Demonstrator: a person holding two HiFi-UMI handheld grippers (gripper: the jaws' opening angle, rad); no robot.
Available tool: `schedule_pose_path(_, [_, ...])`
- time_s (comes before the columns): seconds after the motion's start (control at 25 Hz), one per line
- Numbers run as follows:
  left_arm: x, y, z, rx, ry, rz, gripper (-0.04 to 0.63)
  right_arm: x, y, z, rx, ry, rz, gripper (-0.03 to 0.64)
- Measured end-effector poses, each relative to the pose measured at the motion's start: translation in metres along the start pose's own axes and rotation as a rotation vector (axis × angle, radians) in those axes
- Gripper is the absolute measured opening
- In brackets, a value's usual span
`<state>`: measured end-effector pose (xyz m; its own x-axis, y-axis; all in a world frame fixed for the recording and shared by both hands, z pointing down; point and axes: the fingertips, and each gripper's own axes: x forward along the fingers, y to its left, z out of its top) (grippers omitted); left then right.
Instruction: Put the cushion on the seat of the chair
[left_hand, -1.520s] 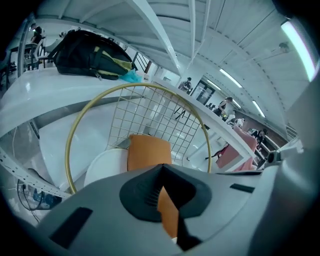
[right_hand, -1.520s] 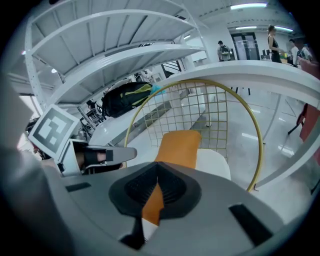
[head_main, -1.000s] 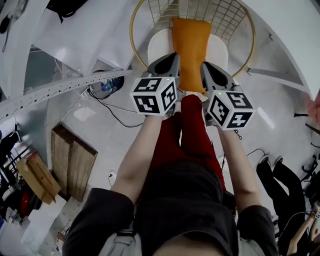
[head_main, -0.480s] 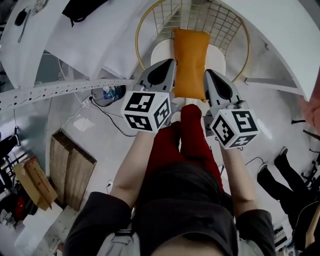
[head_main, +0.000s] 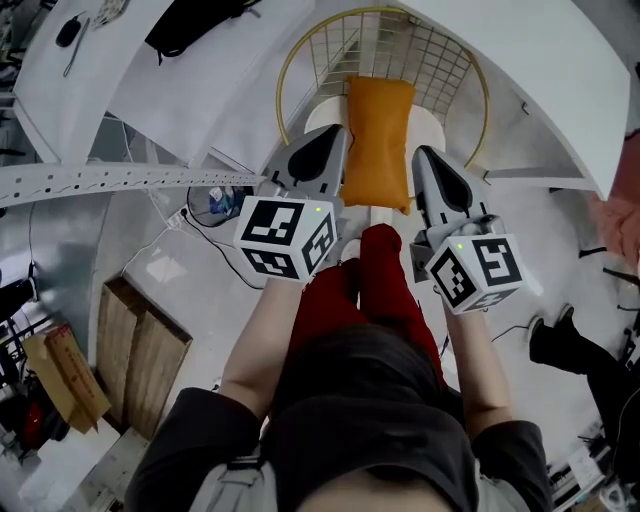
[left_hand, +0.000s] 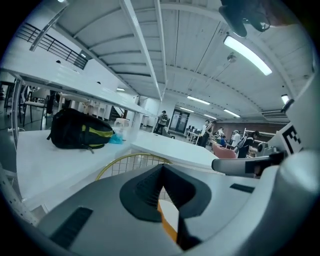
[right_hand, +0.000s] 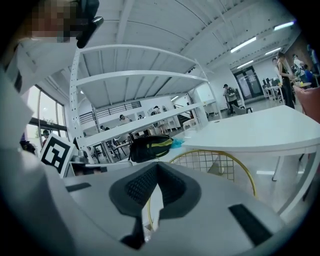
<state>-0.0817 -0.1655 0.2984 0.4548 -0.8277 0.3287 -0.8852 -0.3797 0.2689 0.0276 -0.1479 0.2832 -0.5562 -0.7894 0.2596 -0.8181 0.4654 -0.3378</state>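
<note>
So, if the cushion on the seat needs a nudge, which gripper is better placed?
Left, slightly. The left gripper and right gripper flank the cushion, jaws together, but the left sits nearer its edge, and its view shows orange past the jaws; the right's shows only the chair.

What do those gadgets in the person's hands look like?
The left gripper and right gripper are smooth light-grey shells with dark oval insets and black ribbed pads. Each carries a white cube with black square markers and a small green light. The person wears short dark sleeves.
</note>
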Motion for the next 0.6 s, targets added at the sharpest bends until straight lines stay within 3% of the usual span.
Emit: schedule_pose_path(0.6, [-0.06, -0.03, 0.043, 0.093, -0.108, -0.027, 0.009, -0.054, 0.029, 0.037, -0.047, -0.111, -0.025, 0.017])
